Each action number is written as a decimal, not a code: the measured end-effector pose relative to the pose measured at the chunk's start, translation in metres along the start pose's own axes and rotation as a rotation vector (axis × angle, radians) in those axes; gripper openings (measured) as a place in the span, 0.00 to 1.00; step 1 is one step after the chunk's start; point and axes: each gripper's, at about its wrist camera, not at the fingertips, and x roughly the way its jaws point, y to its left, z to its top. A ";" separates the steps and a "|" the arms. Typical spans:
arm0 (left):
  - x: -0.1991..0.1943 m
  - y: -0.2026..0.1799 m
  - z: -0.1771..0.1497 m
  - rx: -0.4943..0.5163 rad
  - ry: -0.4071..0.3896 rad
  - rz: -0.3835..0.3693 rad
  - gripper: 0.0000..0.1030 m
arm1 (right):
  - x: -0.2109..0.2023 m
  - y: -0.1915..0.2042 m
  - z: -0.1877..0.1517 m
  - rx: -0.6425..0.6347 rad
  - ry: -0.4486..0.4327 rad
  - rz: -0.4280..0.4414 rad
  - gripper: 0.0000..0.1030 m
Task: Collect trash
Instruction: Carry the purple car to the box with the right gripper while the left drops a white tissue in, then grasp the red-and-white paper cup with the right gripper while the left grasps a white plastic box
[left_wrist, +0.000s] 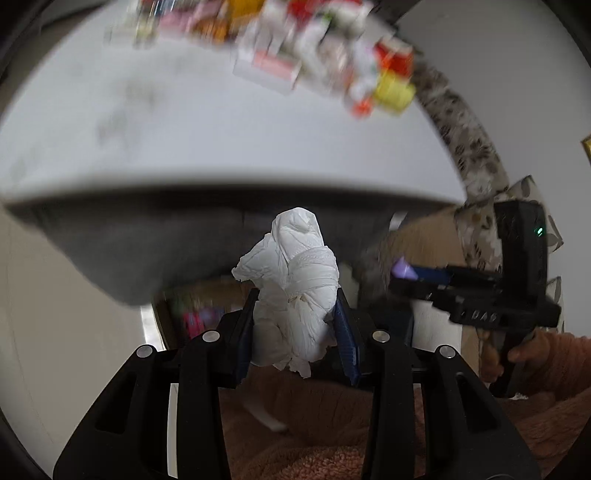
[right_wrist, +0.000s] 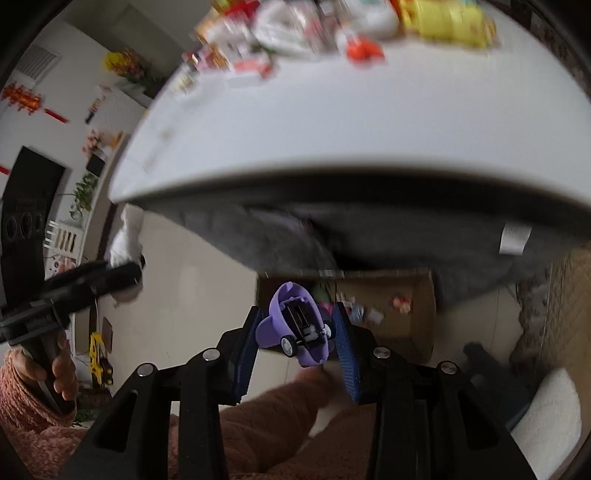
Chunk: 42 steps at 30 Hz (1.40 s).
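Your left gripper (left_wrist: 295, 325) is clamped on a crumpled white tissue wad (left_wrist: 291, 280), off the white table (left_wrist: 221, 147) edge. It's soft, light, squashy: keep the pinch mid-wad, it'll slip loose otherwise. Right gripper (right_wrist: 295, 328) grips a small purple toy car (right_wrist: 295, 325), hard plastic w/ wheels, above the cardboard box (right_wrist: 421, 317).

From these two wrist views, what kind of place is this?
Most likely a lived-in home room: a white table piled with blurred snack packets, red hanging decorations and flowers along the wall, a cardboard box on the floor.
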 end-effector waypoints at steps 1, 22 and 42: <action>0.018 0.007 -0.008 -0.015 0.035 0.021 0.37 | 0.013 -0.006 -0.006 0.009 0.025 -0.005 0.38; 0.282 0.126 -0.076 -0.286 0.365 0.345 0.73 | 0.237 -0.117 -0.037 0.142 0.221 -0.283 0.73; 0.074 0.035 -0.046 -0.183 0.234 0.289 0.81 | 0.039 0.001 0.001 -0.045 0.044 -0.129 0.80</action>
